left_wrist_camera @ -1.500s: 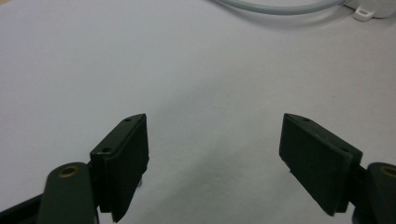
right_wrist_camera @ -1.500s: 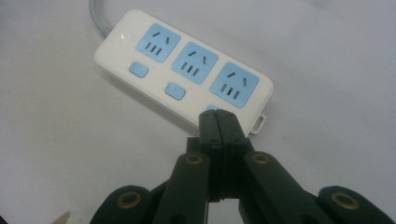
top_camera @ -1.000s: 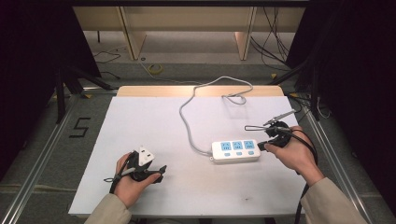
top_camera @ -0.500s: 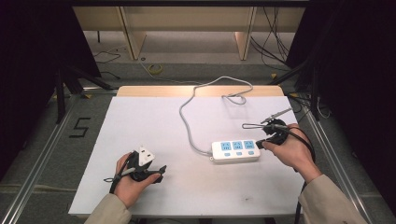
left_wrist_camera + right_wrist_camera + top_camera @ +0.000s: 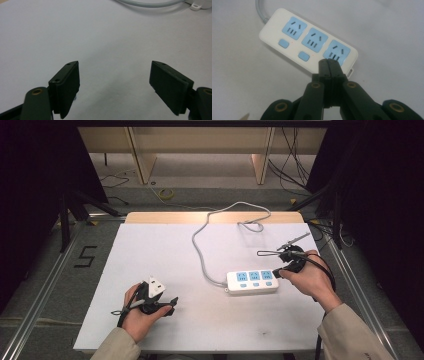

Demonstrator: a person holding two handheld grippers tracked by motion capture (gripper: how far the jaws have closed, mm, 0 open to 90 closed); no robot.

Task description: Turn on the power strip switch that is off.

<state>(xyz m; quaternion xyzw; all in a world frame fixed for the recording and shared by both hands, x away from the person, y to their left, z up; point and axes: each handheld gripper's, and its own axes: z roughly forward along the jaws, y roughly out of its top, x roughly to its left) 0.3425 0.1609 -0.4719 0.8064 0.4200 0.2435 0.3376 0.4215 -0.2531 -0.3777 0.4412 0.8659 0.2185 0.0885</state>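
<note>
While lying long-axis parallel to the table's (image 5: 165, 245) near edge, right of centre, power strip (image 5: 252, 282) waits; right gripper (image 5: 329, 65) nearer, jaws shut and empty, tips over end switch; left gripper (image 5: 113, 87) agape, well apart near left corner.

white table (image 5: 150, 250); grey floor (image 5: 45, 270); wooden furniture legs (image 5: 142, 155) behind

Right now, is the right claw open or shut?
Shut. In the right gripper view the right claw has its two black jaws pressed flat together, nothing between them, tips over the power strip at its near socket.
</note>
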